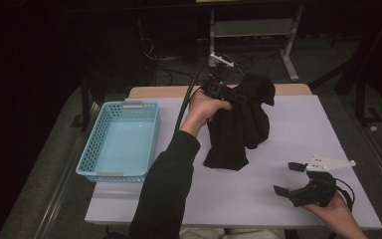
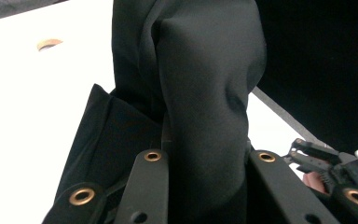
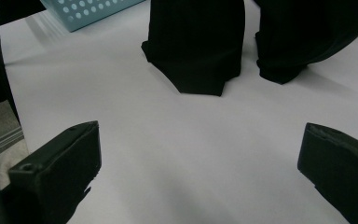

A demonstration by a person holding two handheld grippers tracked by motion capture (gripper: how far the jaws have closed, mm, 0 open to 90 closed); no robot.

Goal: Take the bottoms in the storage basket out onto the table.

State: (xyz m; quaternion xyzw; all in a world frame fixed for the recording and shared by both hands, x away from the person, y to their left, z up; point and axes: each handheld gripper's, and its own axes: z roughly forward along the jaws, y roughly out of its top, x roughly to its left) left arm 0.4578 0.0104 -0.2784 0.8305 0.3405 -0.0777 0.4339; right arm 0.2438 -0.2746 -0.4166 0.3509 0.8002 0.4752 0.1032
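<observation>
A black cloth (image 1: 238, 124) hangs over the middle of the white table (image 1: 298, 134), its lower end resting on the tabletop. My left gripper (image 1: 235, 94) is raised at the far middle and is shut on the black cloth's upper fold (image 2: 205, 98), which bulges up between the jaws. My right gripper (image 1: 289, 178) sits low at the near right, held by a hand, jaws wide open with nothing between them. In the right gripper view the cloth's two hanging ends (image 3: 200, 51) touch the table ahead of the open fingers (image 3: 60, 163).
A light blue perforated basket (image 1: 121, 141) stands at the table's left side, and its corner (image 3: 88, 11) shows in the right gripper view. A sleeved forearm (image 1: 171, 179) crosses the near middle. Cables and a metal frame (image 1: 251, 30) lie on the dark floor beyond the table.
</observation>
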